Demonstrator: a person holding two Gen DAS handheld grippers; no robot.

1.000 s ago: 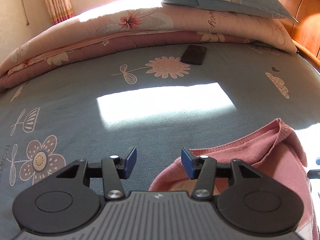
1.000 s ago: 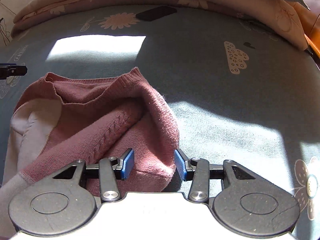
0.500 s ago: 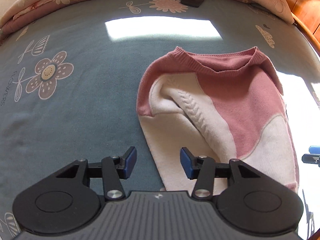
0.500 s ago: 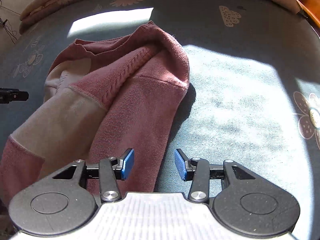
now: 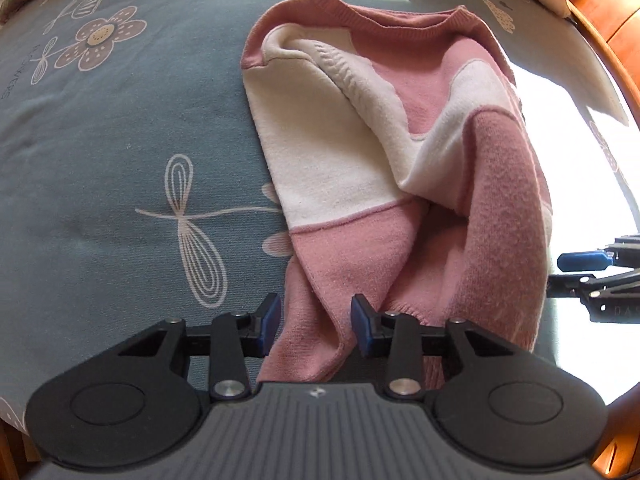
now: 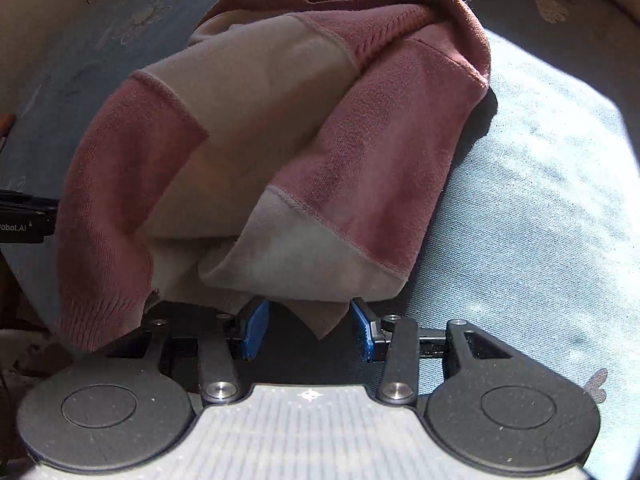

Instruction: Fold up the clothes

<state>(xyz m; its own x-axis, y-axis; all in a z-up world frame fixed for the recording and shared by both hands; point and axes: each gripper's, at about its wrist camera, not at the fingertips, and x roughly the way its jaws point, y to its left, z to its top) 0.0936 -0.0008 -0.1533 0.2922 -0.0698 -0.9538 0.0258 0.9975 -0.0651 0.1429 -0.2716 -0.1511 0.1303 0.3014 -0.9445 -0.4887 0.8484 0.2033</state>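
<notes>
A pink and cream knit sweater (image 5: 384,152) lies crumpled on the blue flowered bed sheet (image 5: 120,140), collar at the far end. My left gripper (image 5: 316,324) is open, and the sweater's pink near hem lies between its blue pads. In the right wrist view the sweater (image 6: 280,140) is bunched with its sleeves folded over. My right gripper (image 6: 306,328) is open at the sweater's near edge, a cream corner of cloth hanging between its pads. The right gripper's tips also show at the right edge of the left wrist view (image 5: 584,272).
A wooden bed frame (image 5: 608,28) curves along the right side. Bright sun patches fall on the sheet to the right of the sweater (image 6: 540,160). The left gripper's body shows at the left edge of the right wrist view (image 6: 24,220).
Both grippers have drawn back along the sweater from the collar end to its near hem. The views have tilted down; the pillows and phone have left the frame. Both stay open.
</notes>
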